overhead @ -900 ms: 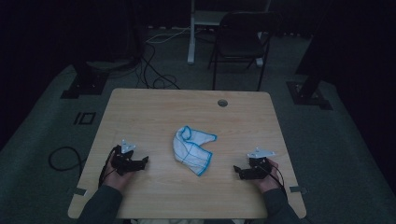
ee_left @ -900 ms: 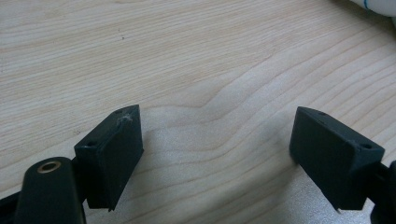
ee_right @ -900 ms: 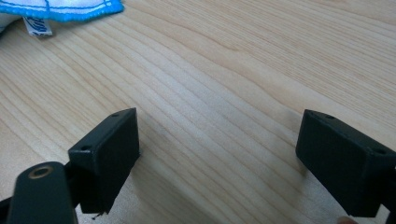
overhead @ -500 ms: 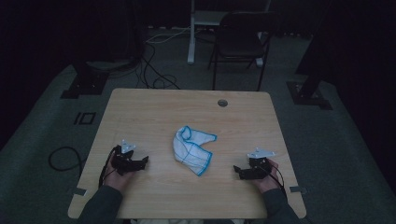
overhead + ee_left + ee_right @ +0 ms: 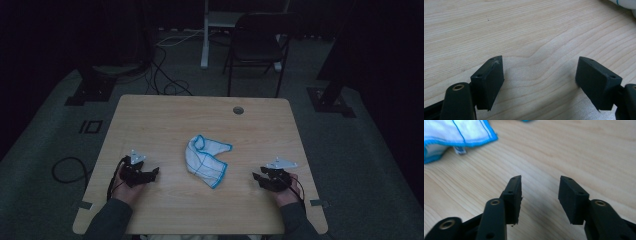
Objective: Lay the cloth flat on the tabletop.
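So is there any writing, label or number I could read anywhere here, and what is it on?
No readable text anywhere.
Cloth: a small tag sticks out from under its blue-trimmed edge in the right gripper view; any print on it is too blurred to read.
Table: bare wood grain, no marks or stickers.
Left hand-held gripper and right hand-held gripper: plain black, no brand or number.

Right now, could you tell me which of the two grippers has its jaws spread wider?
The left gripper: its jaws stand farther apart over bare wood. The right gripper shows a narrower gap, with the white, blue-edged cloth lying beyond its jaws.
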